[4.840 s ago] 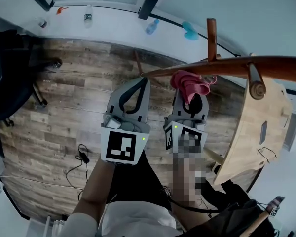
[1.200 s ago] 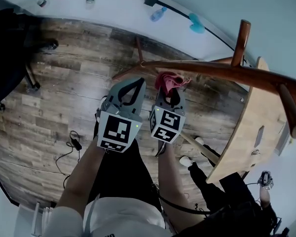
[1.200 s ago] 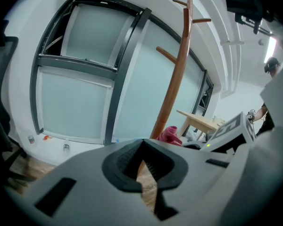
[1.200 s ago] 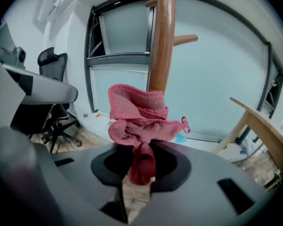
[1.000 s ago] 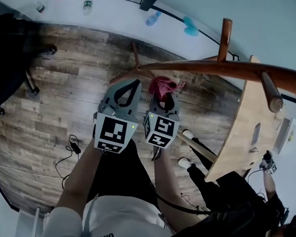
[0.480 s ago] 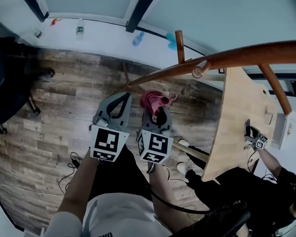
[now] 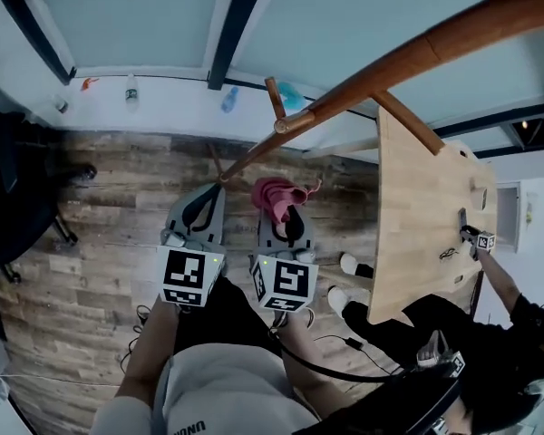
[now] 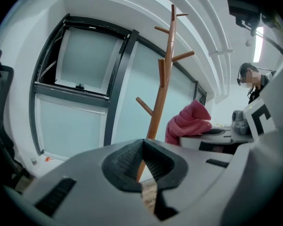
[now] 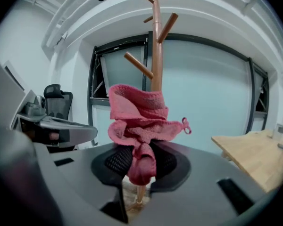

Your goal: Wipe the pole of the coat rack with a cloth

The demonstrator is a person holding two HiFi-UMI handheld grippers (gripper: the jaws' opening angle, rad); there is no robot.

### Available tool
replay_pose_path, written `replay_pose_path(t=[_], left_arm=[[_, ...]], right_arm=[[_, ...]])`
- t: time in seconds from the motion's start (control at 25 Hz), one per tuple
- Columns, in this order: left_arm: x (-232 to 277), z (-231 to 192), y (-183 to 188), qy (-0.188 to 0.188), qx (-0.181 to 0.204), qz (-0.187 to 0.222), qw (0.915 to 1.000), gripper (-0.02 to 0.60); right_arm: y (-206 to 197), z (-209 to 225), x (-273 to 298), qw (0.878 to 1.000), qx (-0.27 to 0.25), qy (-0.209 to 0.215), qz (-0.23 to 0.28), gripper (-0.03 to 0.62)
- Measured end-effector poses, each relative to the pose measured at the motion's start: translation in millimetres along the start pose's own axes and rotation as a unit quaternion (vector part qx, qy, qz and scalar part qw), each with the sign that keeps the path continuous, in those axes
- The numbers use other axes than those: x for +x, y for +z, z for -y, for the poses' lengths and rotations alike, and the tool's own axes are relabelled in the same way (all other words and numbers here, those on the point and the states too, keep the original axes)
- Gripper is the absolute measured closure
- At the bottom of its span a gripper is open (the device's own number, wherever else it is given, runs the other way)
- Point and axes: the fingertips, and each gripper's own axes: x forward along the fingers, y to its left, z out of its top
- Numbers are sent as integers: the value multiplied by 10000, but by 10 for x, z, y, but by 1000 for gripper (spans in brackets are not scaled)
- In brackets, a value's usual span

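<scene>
Jaws of left gripper (image 8: 143, 142) together, empty; right gripper (image 9: 140, 154) tight on pink cloth (image 9: 137, 112), pinch plain only in its view.

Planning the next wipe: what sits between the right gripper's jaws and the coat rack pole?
The pink cloth, clamped in the right gripper, stands before the pole in the right gripper view. Contact cannot be told.

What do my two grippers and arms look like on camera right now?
Both the left gripper and right gripper are grey plastic two-jaw bodies with dark ribbed pads. Each carries a cube with black-and-white square markers. The forearms are unsleeved; the person wears a light short-sleeved shirt.
</scene>
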Motion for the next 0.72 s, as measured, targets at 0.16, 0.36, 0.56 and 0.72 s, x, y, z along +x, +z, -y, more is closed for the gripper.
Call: replay_pose_path(t=[0.16,0.36,0.56,0.72], left_arm=[[-69,87,165,-42,54,110,9999,569],[-181,70,408,106,23,348,9993,569],[-270,30,626,263,44,507,9984,569],[-304,13,748,299,140,594,9977,569]], right_arm=[[204,48,-137,9997,-5,-88,231,487],[490,71,-296,9984,-110,-71,554,487],[739,98,-418,9962,-227,-38,842,487],[885,96,-476,9944,-256,-46,1029,487]])
